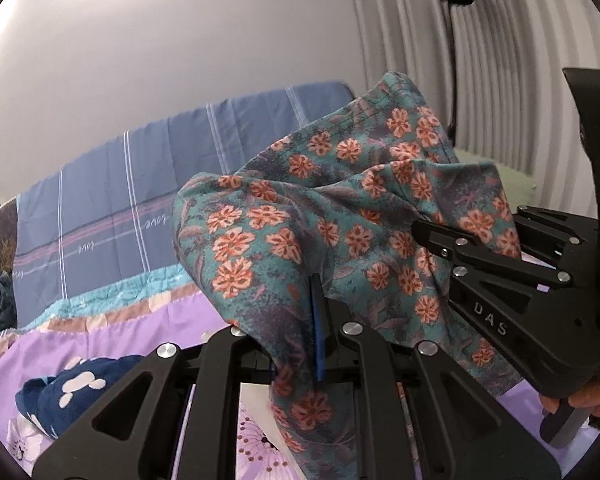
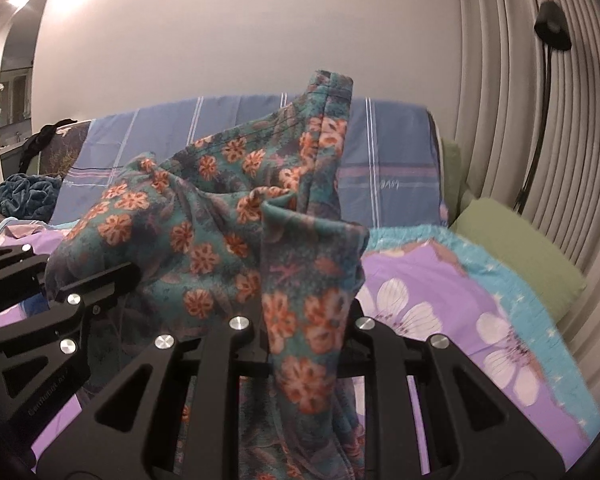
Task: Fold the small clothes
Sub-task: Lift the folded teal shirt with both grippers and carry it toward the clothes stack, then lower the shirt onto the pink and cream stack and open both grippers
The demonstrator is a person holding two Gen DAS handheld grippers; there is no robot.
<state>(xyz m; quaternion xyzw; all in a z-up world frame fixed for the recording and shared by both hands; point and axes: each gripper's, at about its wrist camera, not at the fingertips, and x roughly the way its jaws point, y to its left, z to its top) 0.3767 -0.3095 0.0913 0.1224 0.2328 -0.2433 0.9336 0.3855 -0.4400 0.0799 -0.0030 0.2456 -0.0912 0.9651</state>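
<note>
We had the left gripper (image 1: pixel 318 320) clamped narrow on one bunched edge of the flowered garment (image 1: pixel 340 208), cloth pinched between its fingers, and the right gripper (image 2: pixel 300 336) pinched on another edge close by. Each gripper showed in the other's view, so the two holds sat near each other and the garment hung raised above the bed (image 2: pixel 440 280), probably so we could spread it and lay it flat for a fold. The fabric was thin and limp, teal with orange flowers, draping in soft creases (a stitched hem stood up at the top). Beneath lay a smooth purple floral sheet; behind it, a blue checked cover (image 1: pixel 120 200) and a green pillow (image 2: pixel 512 256).
</note>
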